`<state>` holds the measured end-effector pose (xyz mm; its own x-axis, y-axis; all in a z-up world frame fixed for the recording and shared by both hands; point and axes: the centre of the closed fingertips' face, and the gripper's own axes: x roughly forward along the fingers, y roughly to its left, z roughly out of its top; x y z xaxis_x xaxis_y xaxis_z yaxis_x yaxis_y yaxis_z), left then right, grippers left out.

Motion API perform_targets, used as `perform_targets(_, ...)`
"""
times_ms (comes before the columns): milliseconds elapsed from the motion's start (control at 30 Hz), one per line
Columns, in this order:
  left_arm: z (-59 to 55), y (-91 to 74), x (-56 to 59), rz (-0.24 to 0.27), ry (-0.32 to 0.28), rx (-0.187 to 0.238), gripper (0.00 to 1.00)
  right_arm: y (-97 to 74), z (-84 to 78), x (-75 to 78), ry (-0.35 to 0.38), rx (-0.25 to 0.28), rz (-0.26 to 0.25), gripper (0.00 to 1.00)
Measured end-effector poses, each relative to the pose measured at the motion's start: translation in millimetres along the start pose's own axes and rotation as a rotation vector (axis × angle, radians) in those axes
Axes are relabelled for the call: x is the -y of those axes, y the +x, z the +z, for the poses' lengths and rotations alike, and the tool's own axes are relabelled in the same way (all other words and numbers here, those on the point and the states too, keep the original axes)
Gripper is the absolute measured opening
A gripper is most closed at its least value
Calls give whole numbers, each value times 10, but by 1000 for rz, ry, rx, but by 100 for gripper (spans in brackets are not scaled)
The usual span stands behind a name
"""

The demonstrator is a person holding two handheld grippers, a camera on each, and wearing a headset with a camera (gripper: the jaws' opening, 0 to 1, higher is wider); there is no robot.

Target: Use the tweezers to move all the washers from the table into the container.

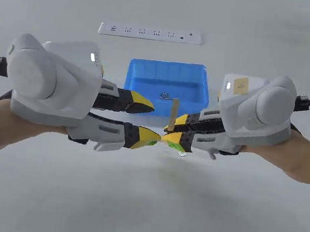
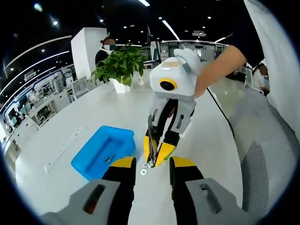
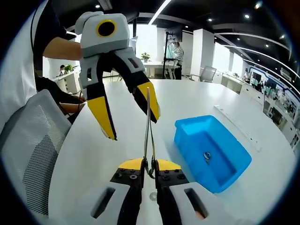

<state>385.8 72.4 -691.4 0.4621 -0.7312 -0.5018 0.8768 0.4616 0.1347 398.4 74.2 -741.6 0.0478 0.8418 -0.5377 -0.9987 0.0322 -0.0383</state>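
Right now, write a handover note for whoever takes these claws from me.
Left claw: open, holding nothing, facing the right one.
Right claw: shut on the tweezers, tips aimed down at the table just in front of the container.
Done: one washer lies in the container.
Left: at least one loose washer lies on the table by the tweezers' tips. I can't tell if the tips grip anything. Pinch it, carry it to the container, drop it in, then check the table for more.

Left gripper fingers apart, right gripper clamping tweezers, washer just beneath, blue container nearby.
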Motion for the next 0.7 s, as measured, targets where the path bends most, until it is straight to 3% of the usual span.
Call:
perform_targets(100,142,-93,18,17,-72,84,36,-25,43,-2,-9,0,1,10)
perform_targets(267,17,-168,57,24,-68,35,42,-78,119,46,-18,-1,-11,10)
perform_targets(333,12,-212,47,46,-112,59,45,-105,162,70,-23,1,-19,10)
perform_targets(467,-52,-292,34,88,-122,65,57,-156,247,101,-26,9,-26,10)
perform_targets(567,-88,-341,57,89,-177,76,62,-182,287,113,-32,8,-30,10)
perform_targets(700,-153,-384,116,92,-194,70,69,-198,313,107,-43,1,-28,10)
